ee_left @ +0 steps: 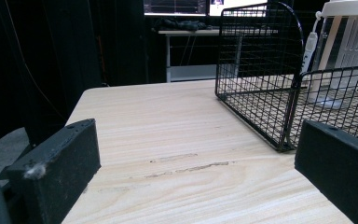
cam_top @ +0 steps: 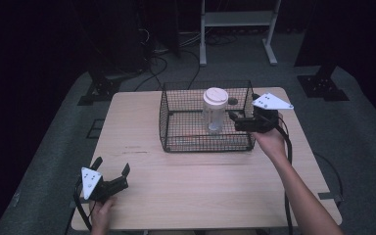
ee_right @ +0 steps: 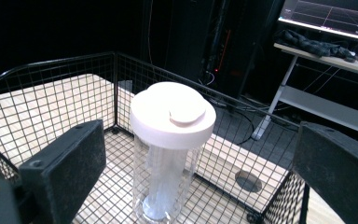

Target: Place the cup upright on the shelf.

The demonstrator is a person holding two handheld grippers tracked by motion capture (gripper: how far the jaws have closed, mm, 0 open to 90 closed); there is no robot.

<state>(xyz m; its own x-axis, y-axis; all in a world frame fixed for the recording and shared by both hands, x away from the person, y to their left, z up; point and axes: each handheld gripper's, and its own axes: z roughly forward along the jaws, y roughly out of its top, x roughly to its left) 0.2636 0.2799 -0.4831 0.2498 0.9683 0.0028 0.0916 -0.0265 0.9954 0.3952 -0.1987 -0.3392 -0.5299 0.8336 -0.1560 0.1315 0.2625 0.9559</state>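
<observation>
Left gripper (cam_top: 111, 172): lower left of the high view, held in a hand (cam_top: 101, 211) low over the near part of the table (cam_top: 200, 186), jaws spread wide, nothing between them; in the left gripper view the two black jaws rise at the bottom corners with bare wood between. Table: pale wood, rectangular, centre of the high view, a faint scuff mark (ee_left: 191, 167) on its surface ahead of the left gripper. Wire basket (cam_top: 176, 132): black mesh, open-topped, standing on the far half of the table, centre of the high view; upper right in the left gripper view (ee_left: 261, 70). Jar (cam_top: 214, 113): clear, tall, upright, white lid (ee_right: 172, 114) on top, standing inside the basket towards its right side; at centre frame in the right gripper view (ee_right: 163, 177). Right gripper (cam_top: 232, 117): right of centre in the high view, reaching over the basket's right wall, just beside the jar, jaws apart; in the right gripper view the jar stands between the jaws but farther on, untouched. Stand (cam_top: 237, 19): light-coloured frame on the floor beyond the table, top centre.
</observation>
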